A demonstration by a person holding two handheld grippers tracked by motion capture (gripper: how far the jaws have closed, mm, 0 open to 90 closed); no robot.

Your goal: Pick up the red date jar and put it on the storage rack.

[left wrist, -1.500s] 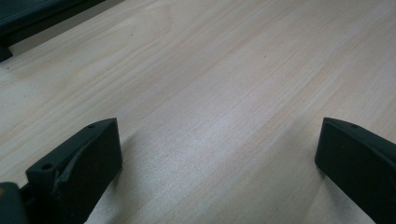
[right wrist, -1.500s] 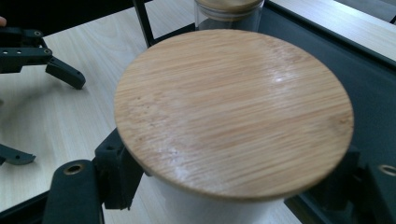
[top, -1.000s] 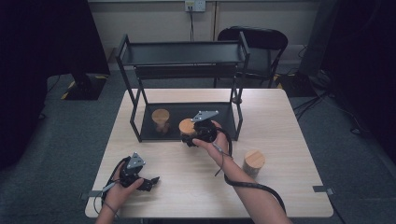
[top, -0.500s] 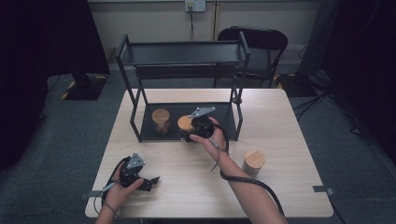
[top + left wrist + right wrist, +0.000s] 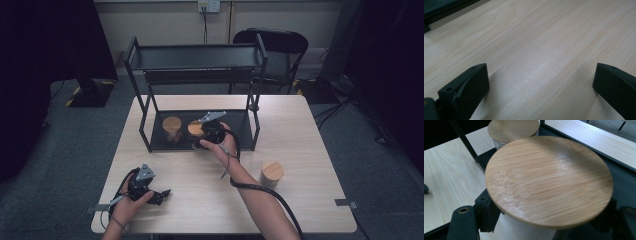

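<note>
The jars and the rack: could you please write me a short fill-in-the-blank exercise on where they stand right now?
1. The right gripper is shut on a jar with a ____ lid.
2. Another jar stands on the rack's ____ shelf.
3. A third jar stands on the ____, outside the rack.
4. The left gripper's fingers are ____, with nothing between them.

Missing words: wooden; bottom; table; open

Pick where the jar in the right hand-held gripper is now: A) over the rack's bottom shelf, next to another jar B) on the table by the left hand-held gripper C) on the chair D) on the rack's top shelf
A: the right hand-held gripper grips a wood-lidded jar over the rack's bottom shelf, beside a second jar.
</note>
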